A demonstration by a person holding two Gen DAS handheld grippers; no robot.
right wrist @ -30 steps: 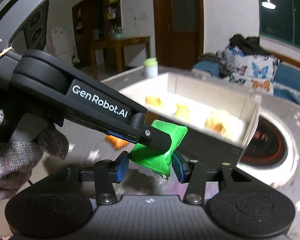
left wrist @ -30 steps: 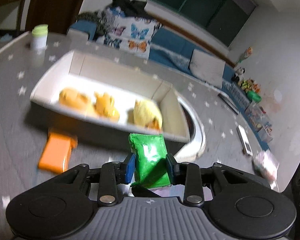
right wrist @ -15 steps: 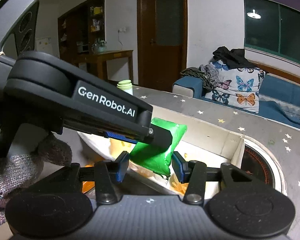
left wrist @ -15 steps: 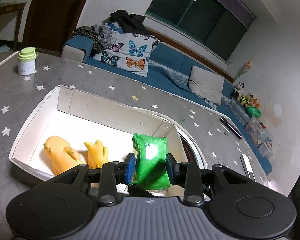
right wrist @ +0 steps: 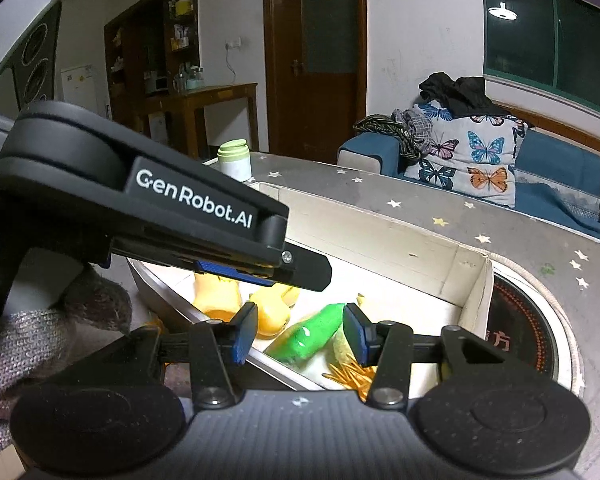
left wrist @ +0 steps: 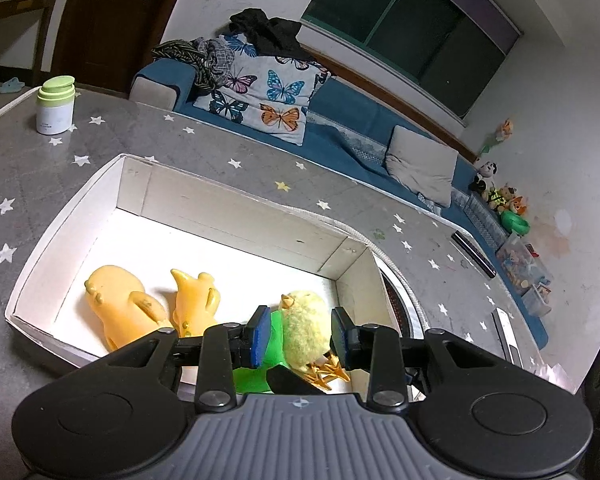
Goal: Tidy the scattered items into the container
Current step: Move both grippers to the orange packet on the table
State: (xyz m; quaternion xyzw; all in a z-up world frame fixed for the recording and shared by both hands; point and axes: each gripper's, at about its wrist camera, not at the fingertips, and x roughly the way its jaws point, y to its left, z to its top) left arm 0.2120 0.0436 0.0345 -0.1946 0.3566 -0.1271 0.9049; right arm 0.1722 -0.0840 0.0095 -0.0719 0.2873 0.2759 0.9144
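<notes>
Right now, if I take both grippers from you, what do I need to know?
Left gripper: jaws apart, gripping nothing, over the white box.
Right gripper: jaws apart too, nothing pinched as far as I can see, at the box's near wall.
Done: the green packet, the fluffy chick and two orange rubber toys lie in the box.
Left: a bit of something orange shows just outside the near wall, mostly hidden, so check it. A green-lidded bottle stands on the table beyond the box; I can't tell if it counts.
</notes>
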